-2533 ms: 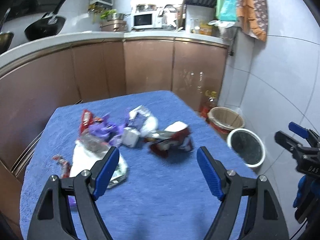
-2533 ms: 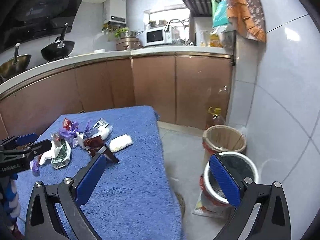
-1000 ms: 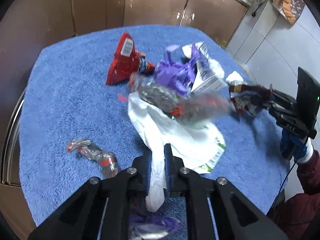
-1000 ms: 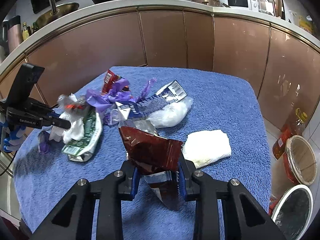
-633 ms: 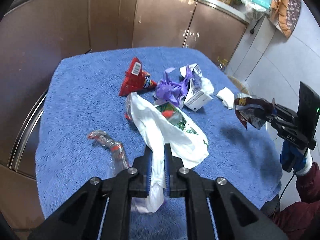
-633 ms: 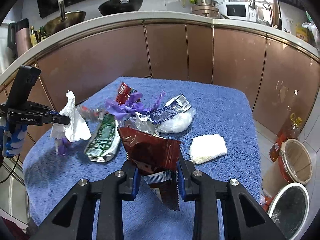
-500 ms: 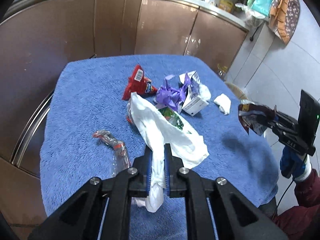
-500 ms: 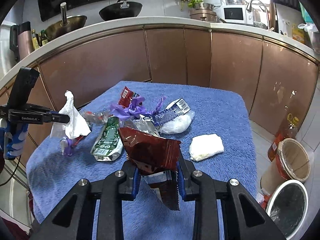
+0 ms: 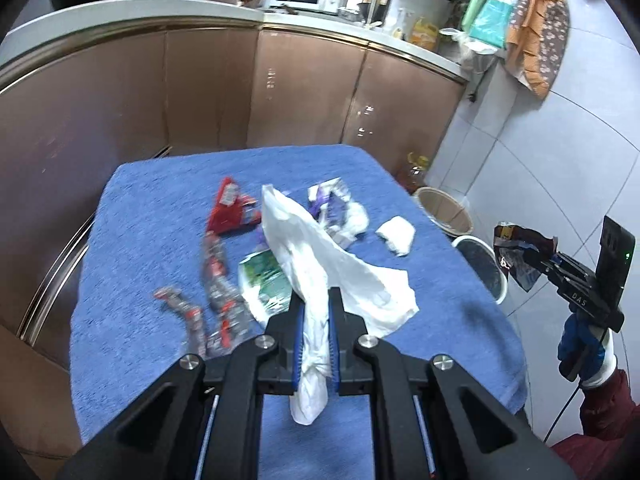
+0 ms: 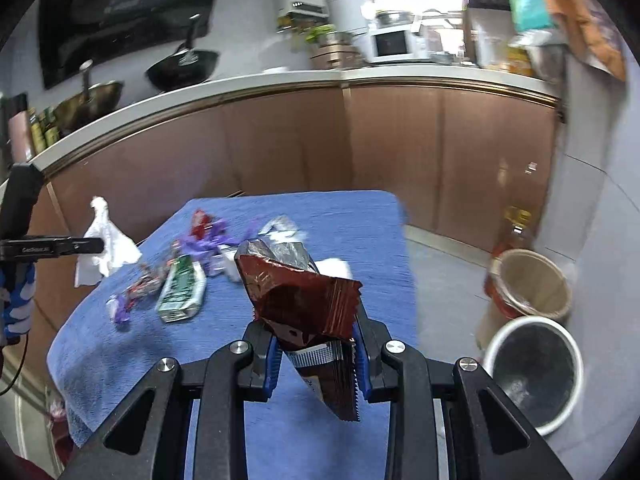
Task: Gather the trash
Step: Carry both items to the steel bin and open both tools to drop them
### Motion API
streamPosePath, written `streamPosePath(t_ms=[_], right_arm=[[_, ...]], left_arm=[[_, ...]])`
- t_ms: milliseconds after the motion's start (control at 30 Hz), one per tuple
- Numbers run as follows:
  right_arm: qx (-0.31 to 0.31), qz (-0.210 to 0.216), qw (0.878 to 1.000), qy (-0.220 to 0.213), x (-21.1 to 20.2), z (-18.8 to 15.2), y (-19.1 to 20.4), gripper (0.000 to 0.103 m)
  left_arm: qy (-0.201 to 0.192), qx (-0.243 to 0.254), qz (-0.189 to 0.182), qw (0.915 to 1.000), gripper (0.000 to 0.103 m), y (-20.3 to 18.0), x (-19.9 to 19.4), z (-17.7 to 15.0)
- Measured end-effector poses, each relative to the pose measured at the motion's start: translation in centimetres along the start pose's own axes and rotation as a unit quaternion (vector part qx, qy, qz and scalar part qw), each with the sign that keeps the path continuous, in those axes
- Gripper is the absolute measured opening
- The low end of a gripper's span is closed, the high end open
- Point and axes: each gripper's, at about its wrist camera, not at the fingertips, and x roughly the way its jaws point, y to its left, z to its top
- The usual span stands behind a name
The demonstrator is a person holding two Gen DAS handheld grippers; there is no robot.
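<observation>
My left gripper [image 9: 314, 336] is shut on a white plastic bag [image 9: 320, 264] and holds it above the blue-towelled table [image 9: 132, 216]. My right gripper [image 10: 316, 356] is shut on a dark red snack wrapper [image 10: 304, 300], lifted past the table's right edge; it shows in the left wrist view too [image 9: 516, 256]. On the table lie a red wrapper [image 9: 228, 212], a green-and-white packet [image 10: 182, 288], purple wrappers [image 10: 208, 242], a crushed clear bottle [image 9: 218, 292] and a white tissue wad [image 9: 396, 234]. A white-rimmed bin [image 10: 534, 370] with a black liner stands on the floor to the right.
A tan wicker basket [image 10: 530, 284] stands behind the bin, with an oil bottle [image 10: 516, 224] beside it. Brown kitchen cabinets [image 9: 304, 88] curve behind the table. The tiled wall [image 9: 560, 160] is on the right.
Both grippers have lifted their loads higher. The right gripper has swung right with the wrapper, toward the bins. The white bag hangs free of the pile.
</observation>
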Motion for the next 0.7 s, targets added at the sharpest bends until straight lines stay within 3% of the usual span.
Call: streamPosePath(t_ms=[167,367,500,700], right_arm=[[0.038,-0.061,0.997,-0.015,-2.5,-0.9,-4.2,0.028],[0.100,-0.150,0.983,-0.016,-3.9,-3.1,-11.3,0.028],[0.131,-0.200,0.971,0.001,-2.9,-5.0,-15.8,0.028],[0.164,-0.242,0.956,0.042,0.2,-8.0,-21.7,0.028]], left_arm=[[0.009,0.033,-0.021,0.9992,0.010,-4.7,2.5,1.8],[0.036,0.087,-0.058,0.9938,0.010,-13.8,7.6,4.1],[0.063,0.129,-0.085,0.9860,0.010,-19.7,12.4,6.4],[0.115,0.174,-0.121,0.9705,0.010,-28.4,21.3,8.3]])
